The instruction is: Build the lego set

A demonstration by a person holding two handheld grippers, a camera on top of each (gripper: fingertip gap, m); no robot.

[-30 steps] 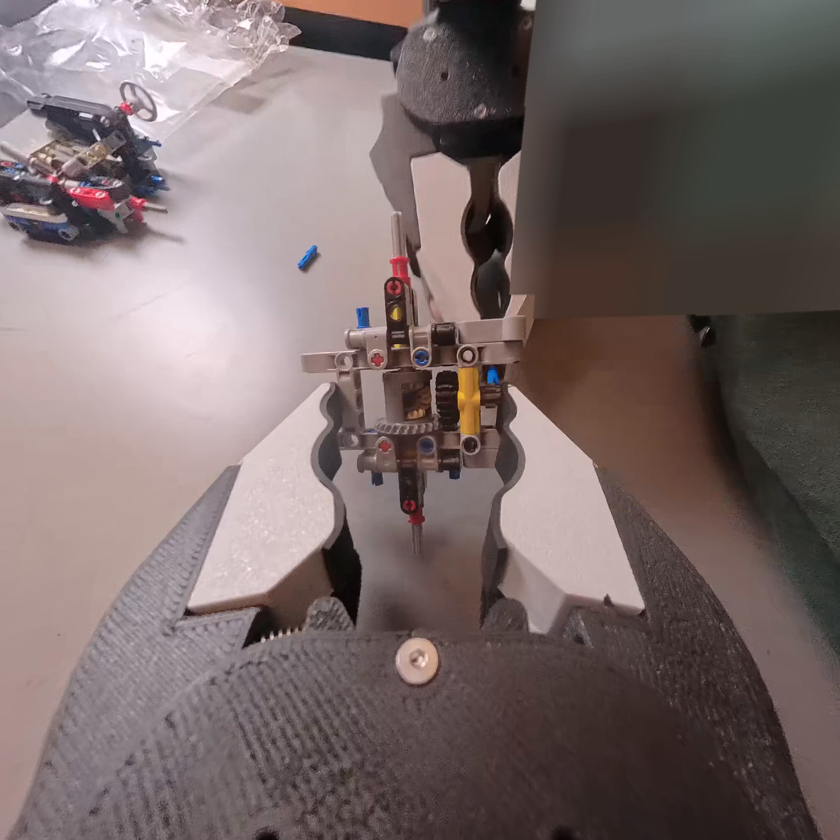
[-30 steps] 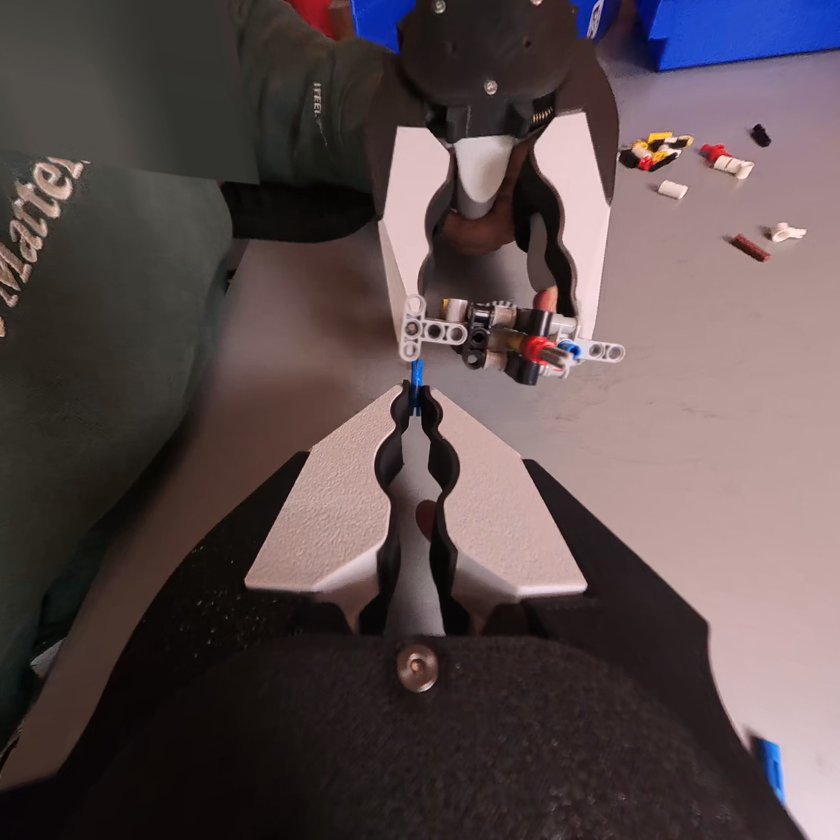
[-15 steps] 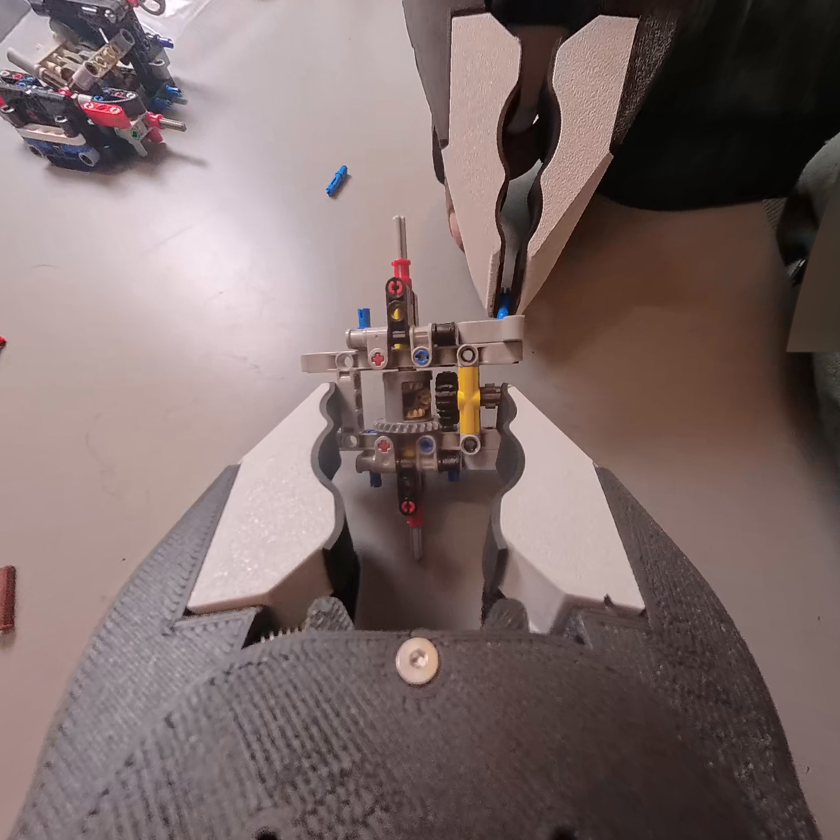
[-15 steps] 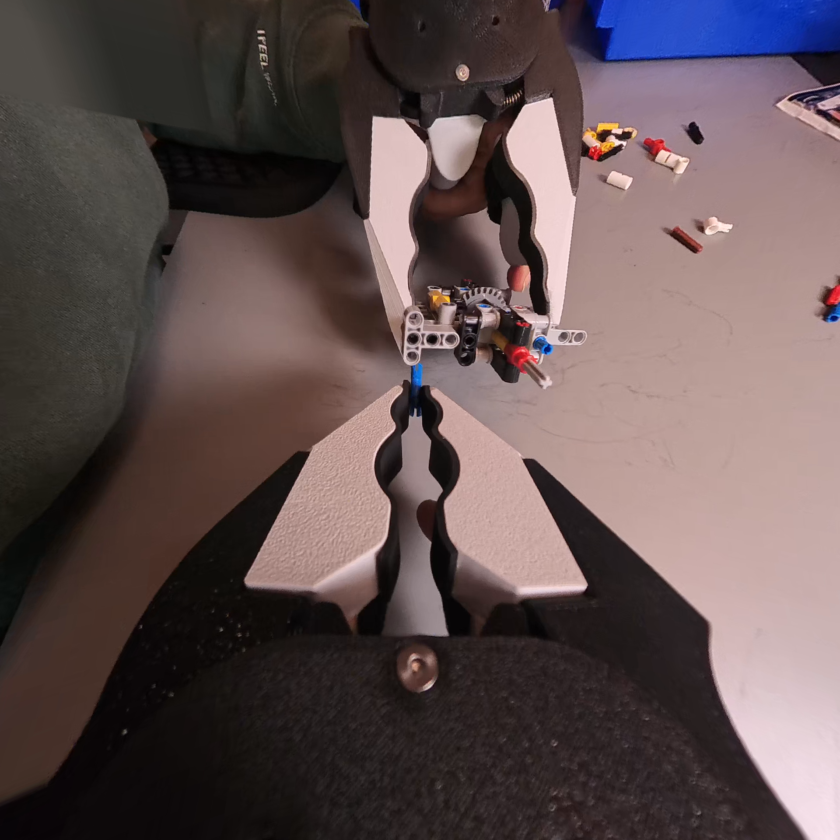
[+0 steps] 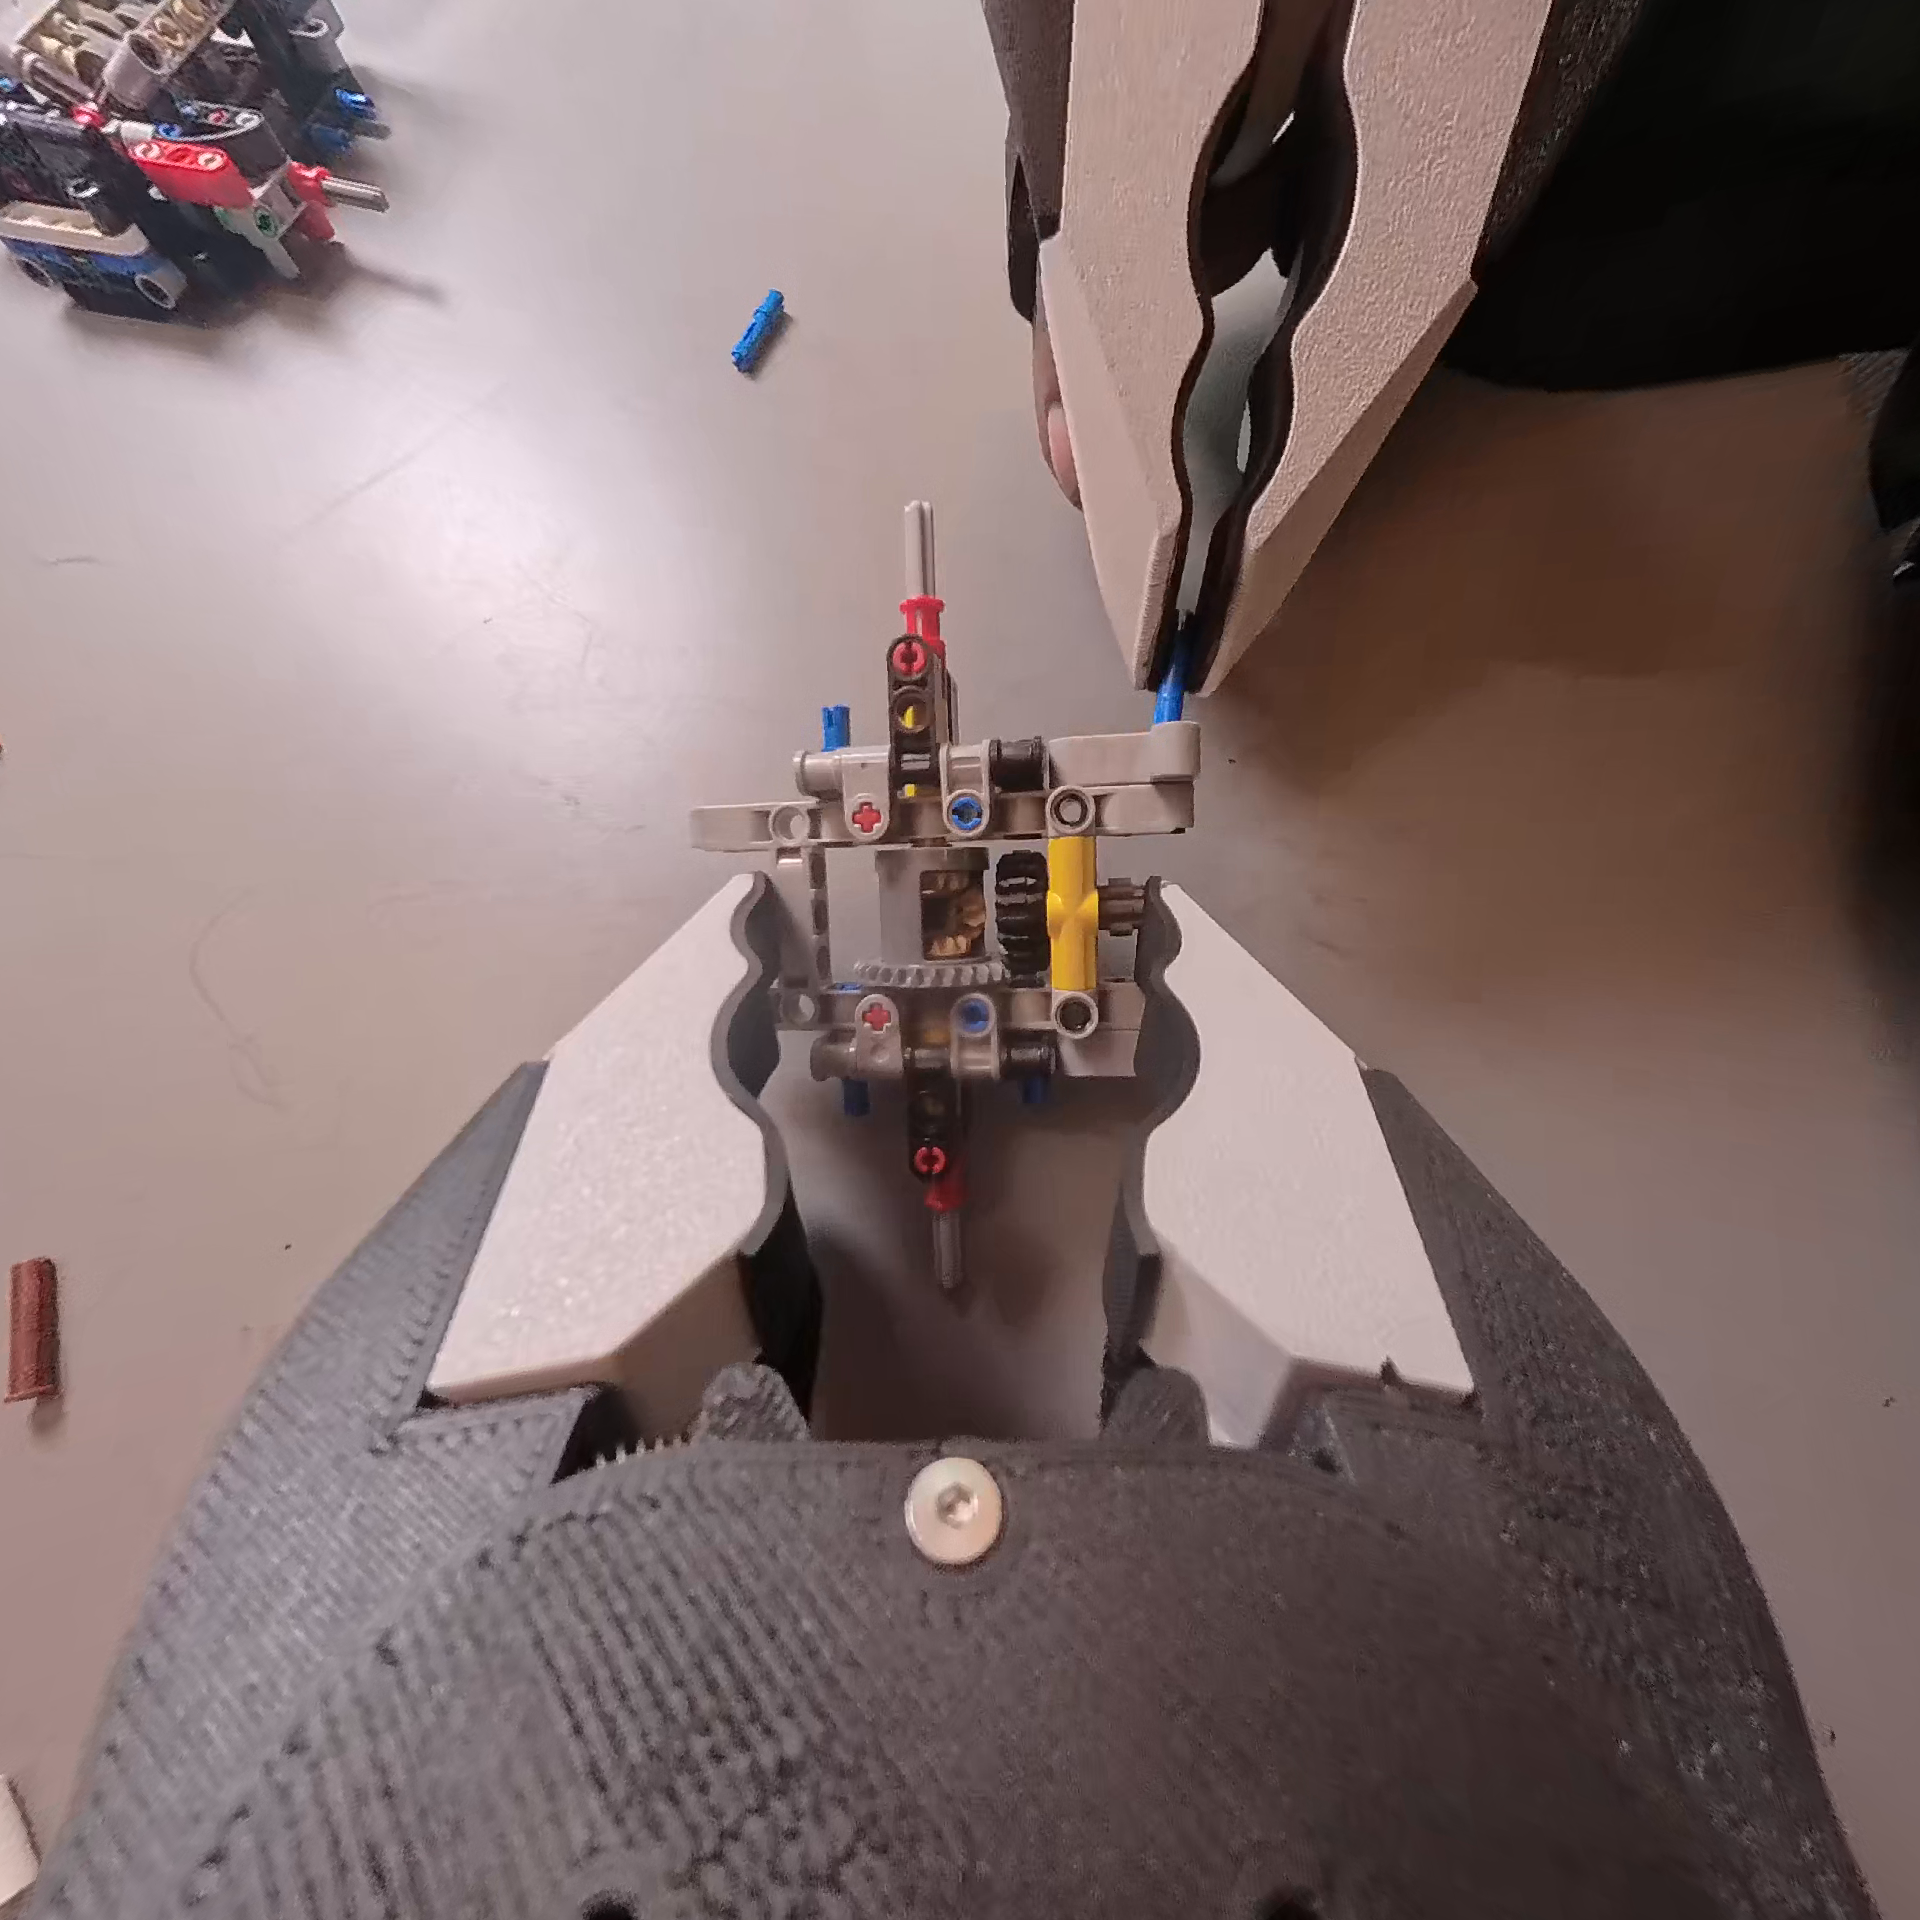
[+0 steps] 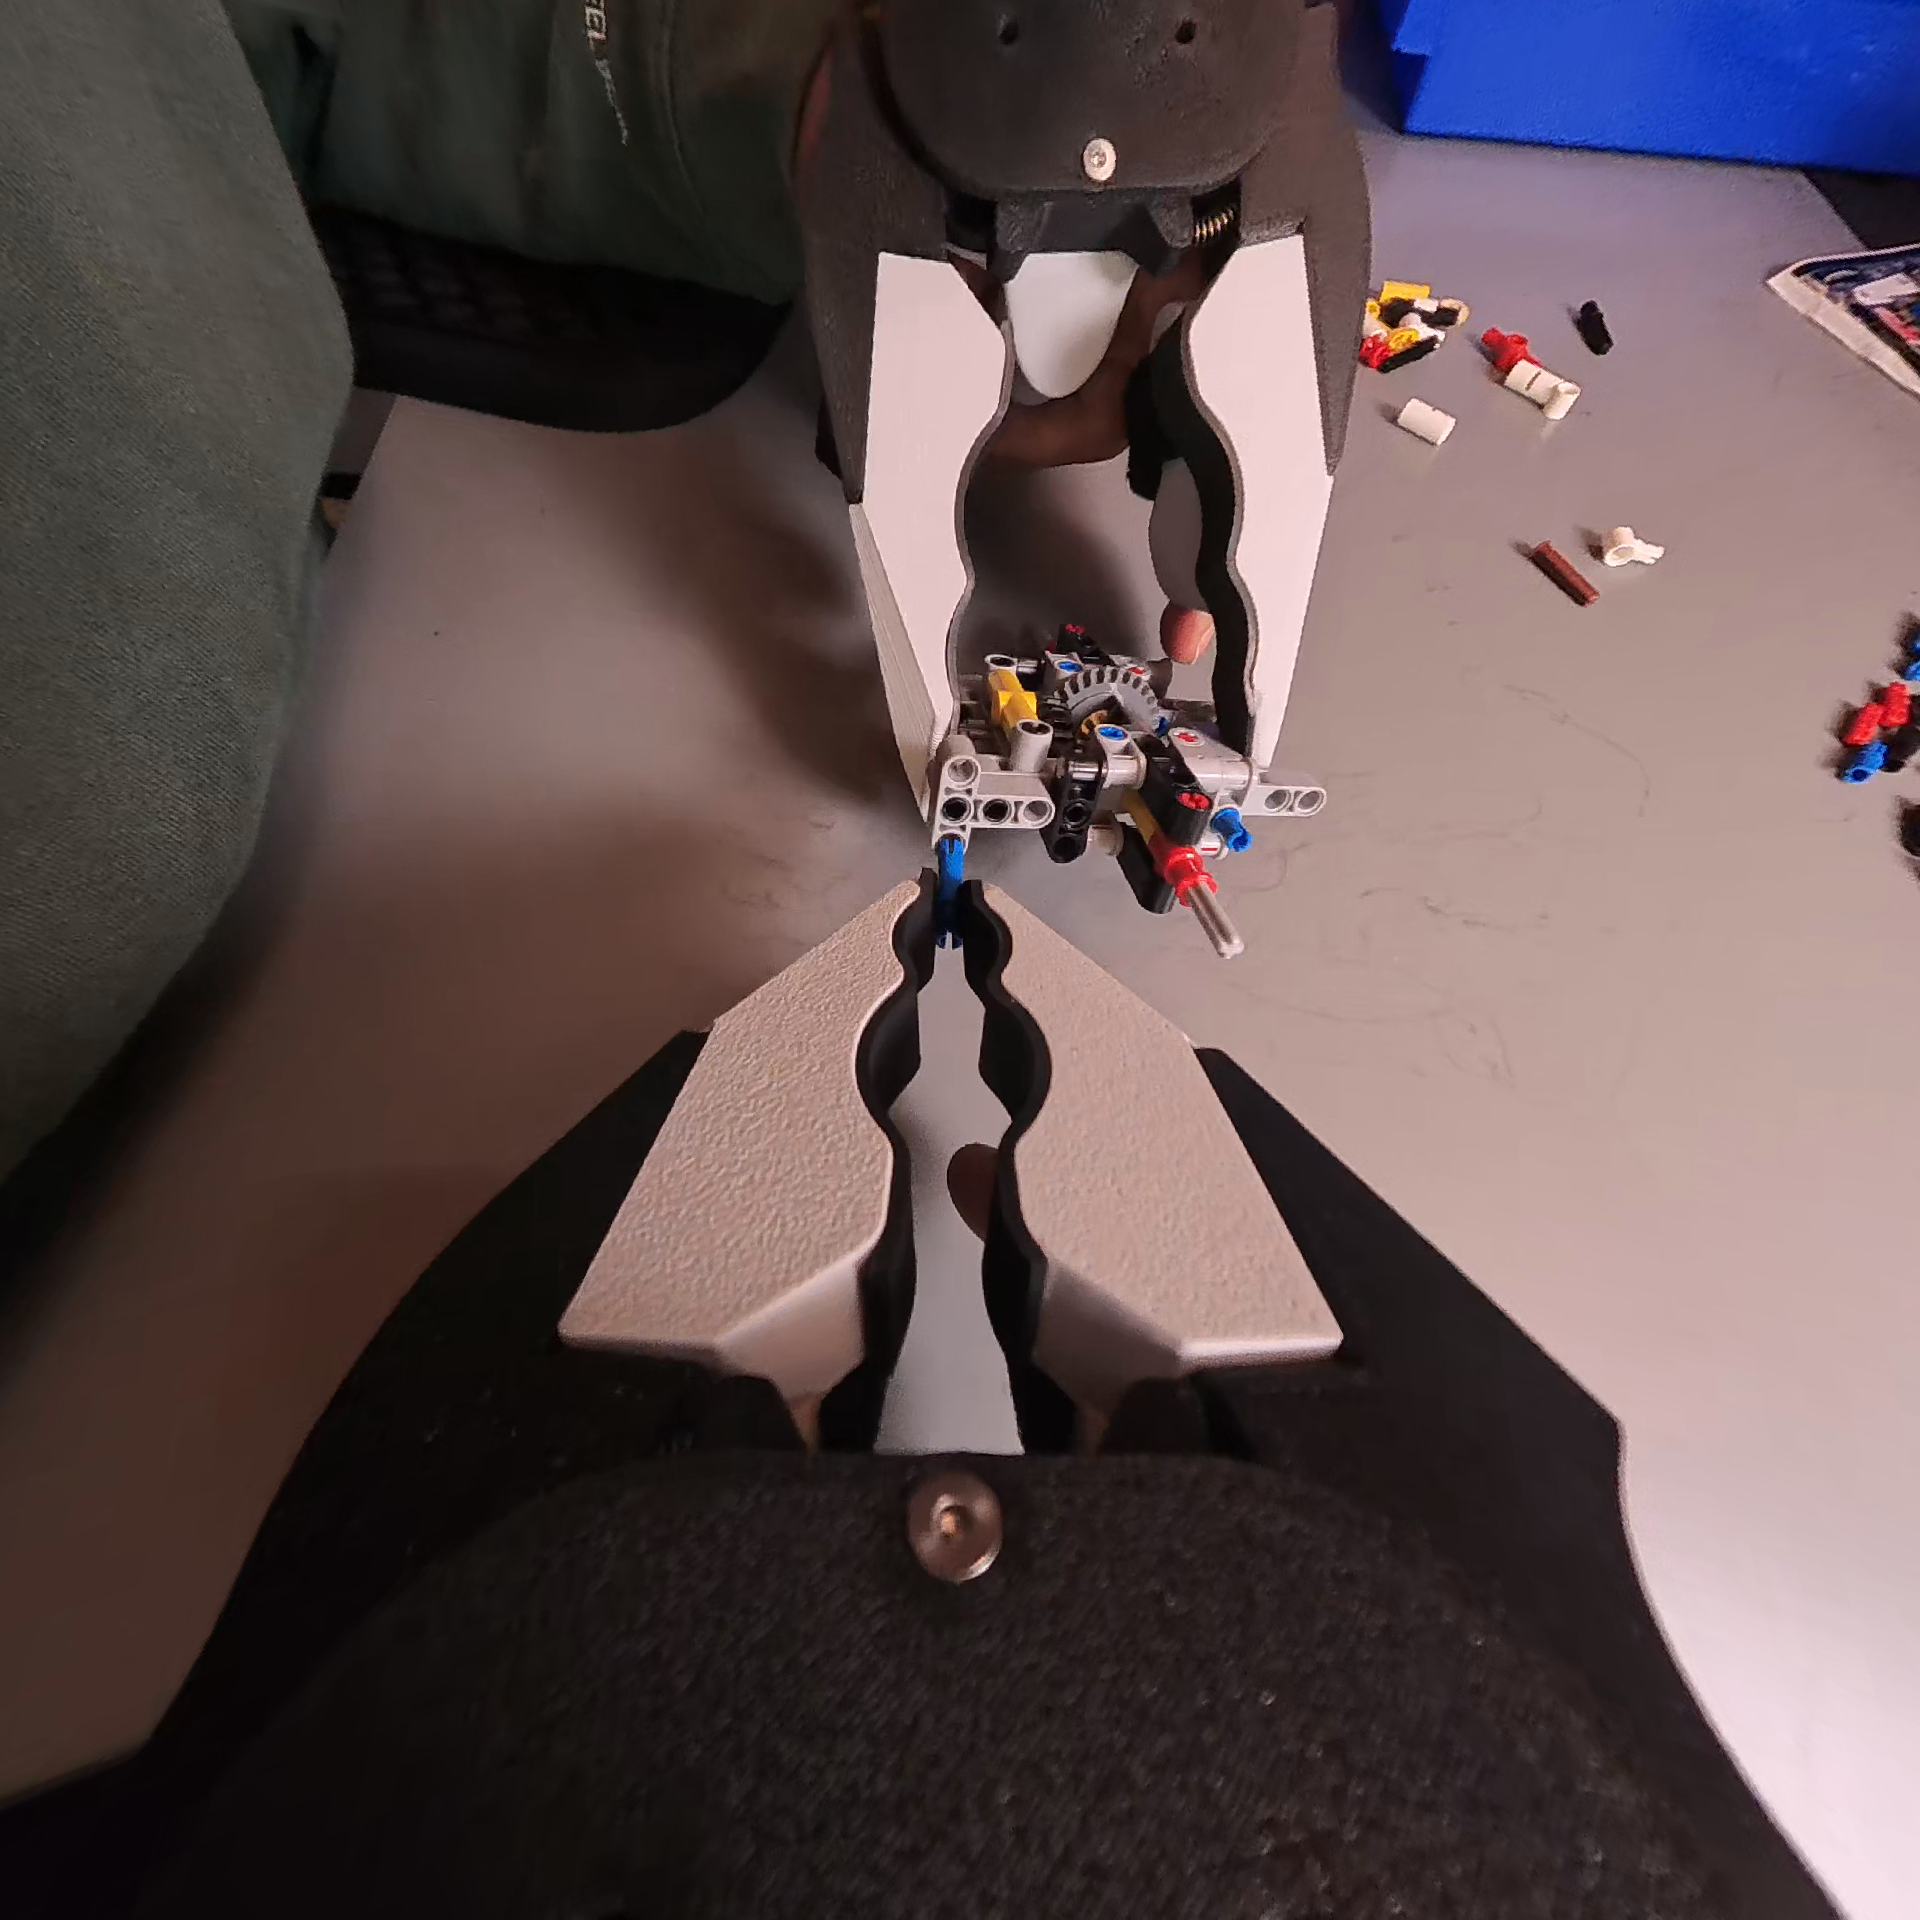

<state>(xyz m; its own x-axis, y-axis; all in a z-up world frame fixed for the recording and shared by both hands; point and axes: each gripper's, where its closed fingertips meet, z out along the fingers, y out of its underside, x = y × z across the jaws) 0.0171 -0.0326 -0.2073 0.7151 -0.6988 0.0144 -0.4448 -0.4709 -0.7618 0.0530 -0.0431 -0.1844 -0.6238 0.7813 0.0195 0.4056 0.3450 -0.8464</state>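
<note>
My left gripper (image 5: 954,935) is shut on a grey toy-brick gear assembly (image 5: 940,904) with a yellow piece, black gears and red and blue pins, and holds it above the grey table (image 5: 416,623). My right gripper (image 6: 948,896) is shut on a small blue pin (image 6: 948,868). The pin's tip touches a hole at the corner of the assembly's grey beam (image 6: 961,805). In the left wrist view the right gripper (image 5: 1179,670) comes down from the upper right with the blue pin (image 5: 1172,694) at the beam's right end (image 5: 1164,753).
A partly built toy vehicle (image 5: 145,177) sits at the far left, a loose blue pin (image 5: 758,330) and a brown piece (image 5: 31,1330) lie on the table. Loose small parts (image 6: 1496,364), a blue bin (image 6: 1662,73), a booklet (image 6: 1860,312) and a person's green sleeve (image 6: 135,520) show in the right wrist view.
My right gripper has moved in with the blue pin until its tip meets the beam's corner hole. The left gripper has tilted the assembly and still grips it.
</note>
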